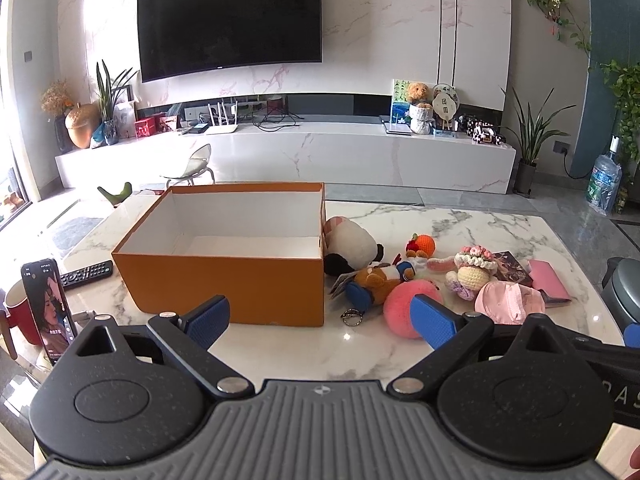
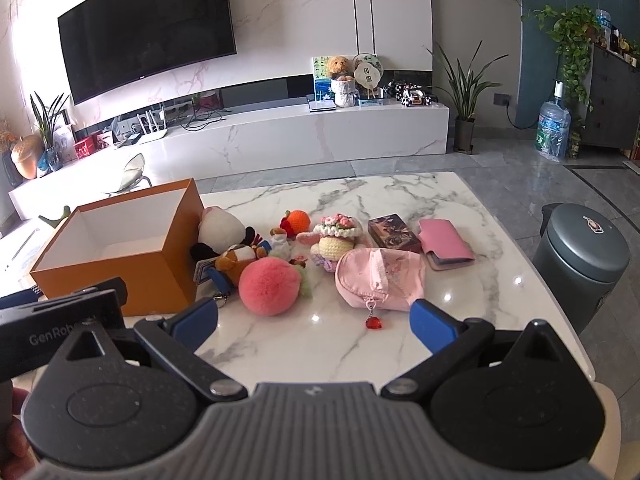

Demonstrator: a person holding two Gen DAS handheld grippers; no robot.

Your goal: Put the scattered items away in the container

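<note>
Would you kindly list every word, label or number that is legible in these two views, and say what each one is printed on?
"GenRob", the rest cut off: on the black body of the left claw, seen from the right wrist.
"D A S": on the black body of the right claw, at the left wrist view's edge.
Phone screen text: too small to read.
TV logo: too small.
Water bottle label: blurred.

Each gripper, the left gripper (image 1: 320, 320) and the right gripper (image 2: 314, 322), is being shown as speckled black arms on round hubs, silver pivot screws, blue textured pads (image 1: 434, 322), and a ribbed grey base.
</note>
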